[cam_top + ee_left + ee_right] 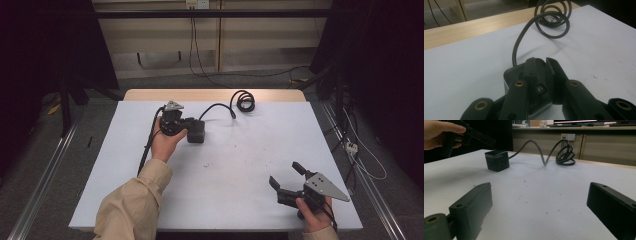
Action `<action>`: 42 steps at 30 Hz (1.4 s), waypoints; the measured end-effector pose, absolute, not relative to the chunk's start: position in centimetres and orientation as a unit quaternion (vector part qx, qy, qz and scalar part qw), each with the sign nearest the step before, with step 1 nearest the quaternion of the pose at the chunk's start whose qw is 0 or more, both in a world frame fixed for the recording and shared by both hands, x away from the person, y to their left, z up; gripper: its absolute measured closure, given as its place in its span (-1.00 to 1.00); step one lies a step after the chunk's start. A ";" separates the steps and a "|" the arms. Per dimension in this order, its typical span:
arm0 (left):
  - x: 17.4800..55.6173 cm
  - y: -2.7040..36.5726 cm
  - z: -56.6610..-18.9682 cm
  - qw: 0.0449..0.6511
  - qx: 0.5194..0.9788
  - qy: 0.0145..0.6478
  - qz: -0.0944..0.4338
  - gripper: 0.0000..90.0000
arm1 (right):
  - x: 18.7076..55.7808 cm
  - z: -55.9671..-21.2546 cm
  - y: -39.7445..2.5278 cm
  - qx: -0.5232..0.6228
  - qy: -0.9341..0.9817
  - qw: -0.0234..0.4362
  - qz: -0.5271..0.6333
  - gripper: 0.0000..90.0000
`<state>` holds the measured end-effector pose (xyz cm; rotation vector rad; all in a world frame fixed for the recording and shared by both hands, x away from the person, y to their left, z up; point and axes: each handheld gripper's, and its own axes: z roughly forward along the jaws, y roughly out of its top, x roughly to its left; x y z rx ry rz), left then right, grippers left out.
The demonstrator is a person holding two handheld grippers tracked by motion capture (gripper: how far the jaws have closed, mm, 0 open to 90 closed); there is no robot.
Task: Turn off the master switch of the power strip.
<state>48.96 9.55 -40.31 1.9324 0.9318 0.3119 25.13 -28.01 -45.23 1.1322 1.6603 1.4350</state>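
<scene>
The left gripper, jaws nearly together, is hovering over the black cube-shaped plastic power adapter at eleven o'clock; next, probably pressing down. The right gripper is idling, spread wide, at five o'clock.

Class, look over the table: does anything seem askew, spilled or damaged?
Nothing is spilled or broken. The black cube socket sits flat, its cable loosely coiled at the table's far edge. Only small dark specks mark the white top.
</scene>
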 end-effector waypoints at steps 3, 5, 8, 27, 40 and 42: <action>48.9 9.5 -40.3 0.471 0.784 0.384 0.127 0.81 | 25.1 -45.2 -28.0 0.432 0.635 0.330 0.549 -0.87; 48.9 9.5 -40.3 0.472 0.784 0.384 0.124 0.82 | 25.2 -45.2 -28.0 0.432 0.635 0.330 0.549 -0.87; 49.0 9.4 -40.3 0.471 0.785 0.383 0.124 0.82 | 25.2 -45.2 -28.0 0.432 0.635 0.330 0.549 -0.87; 49.0 9.3 -40.3 0.469 0.787 0.384 0.115 0.90 | 25.2 -45.3 -28.0 0.432 0.636 0.330 0.548 -0.87; 48.8 9.0 -40.5 0.446 0.795 0.397 0.107 1.00 | 25.2 -45.3 -28.0 0.431 0.638 0.328 0.547 -0.87; 48.8 8.9 -40.5 0.442 0.796 0.399 0.108 1.00 | 25.2 -45.3 -28.0 0.431 0.638 0.328 0.547 -0.87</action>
